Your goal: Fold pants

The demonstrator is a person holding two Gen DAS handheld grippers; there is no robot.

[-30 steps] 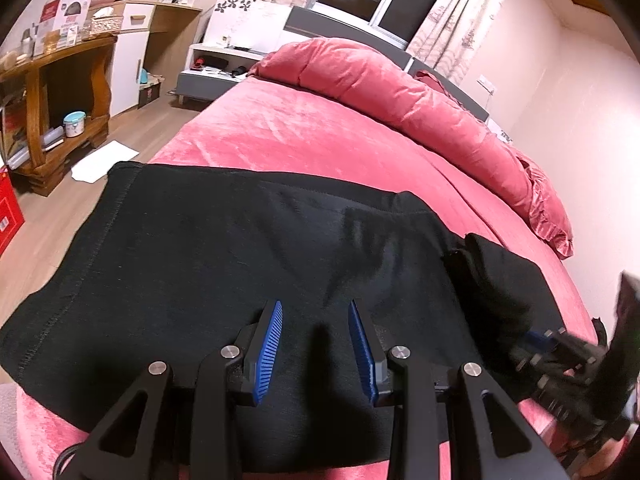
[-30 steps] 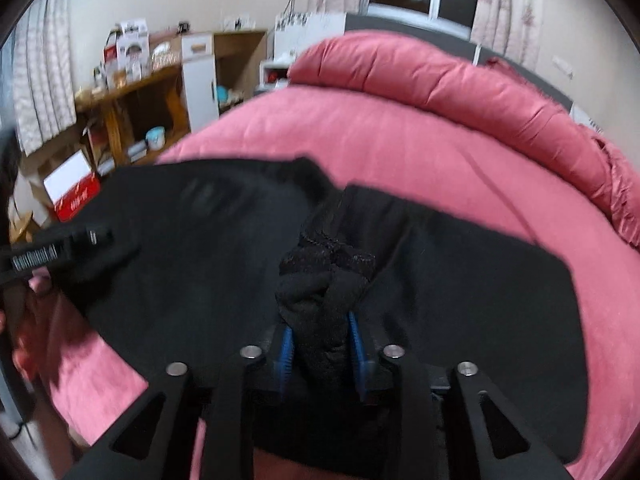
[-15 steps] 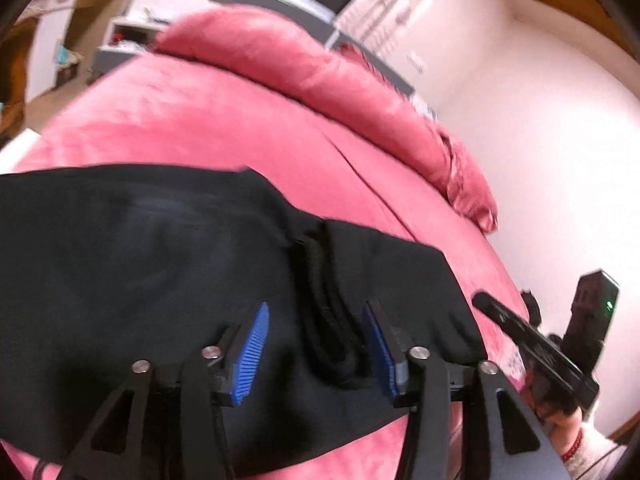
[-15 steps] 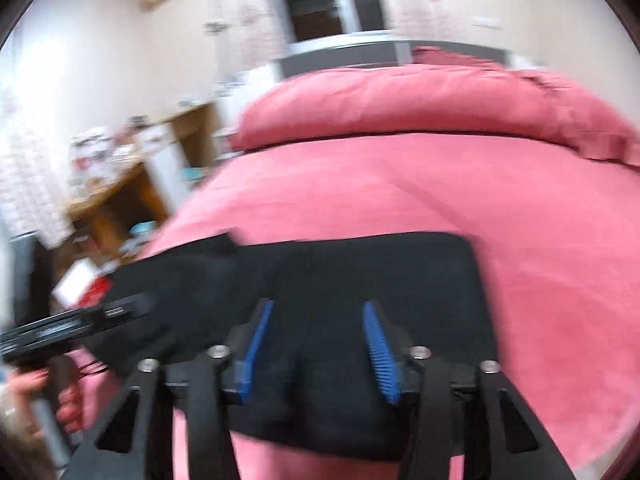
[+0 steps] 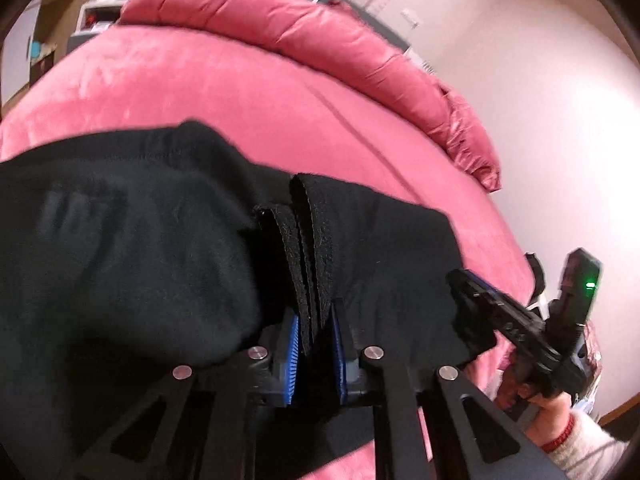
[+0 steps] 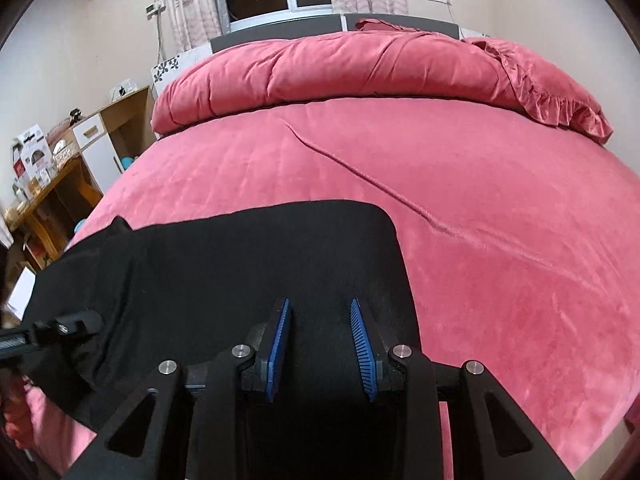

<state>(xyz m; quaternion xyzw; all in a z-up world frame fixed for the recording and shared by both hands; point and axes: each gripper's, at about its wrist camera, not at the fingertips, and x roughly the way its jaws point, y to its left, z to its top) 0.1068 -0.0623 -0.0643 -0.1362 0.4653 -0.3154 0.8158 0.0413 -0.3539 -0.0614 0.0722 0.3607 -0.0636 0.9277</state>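
Black pants [image 5: 132,240] lie folded along the near edge of a pink bed [image 5: 256,92]. My left gripper [image 5: 314,320] is shut on a bunched stack of the pants' fabric edges [image 5: 308,240], which stands up between its blue pads. In the right wrist view the pants [image 6: 248,256] lie flat. My right gripper [image 6: 320,320] is open and empty over their right part. The right gripper also shows in the left wrist view [image 5: 516,320] at the right, near the pants' right edge. The left gripper's side [image 6: 60,328] shows at the far left.
A rolled pink duvet [image 6: 360,68] and a frilled pillow [image 6: 560,96] lie along the bed's far side. Wooden shelves and a cabinet [image 6: 60,168] stand left of the bed. A wall [image 5: 540,100] is close on the right.
My right gripper let go of the bunched pants fabric, opened and moved right. My left gripper moved over that bunched fabric and closed on it.
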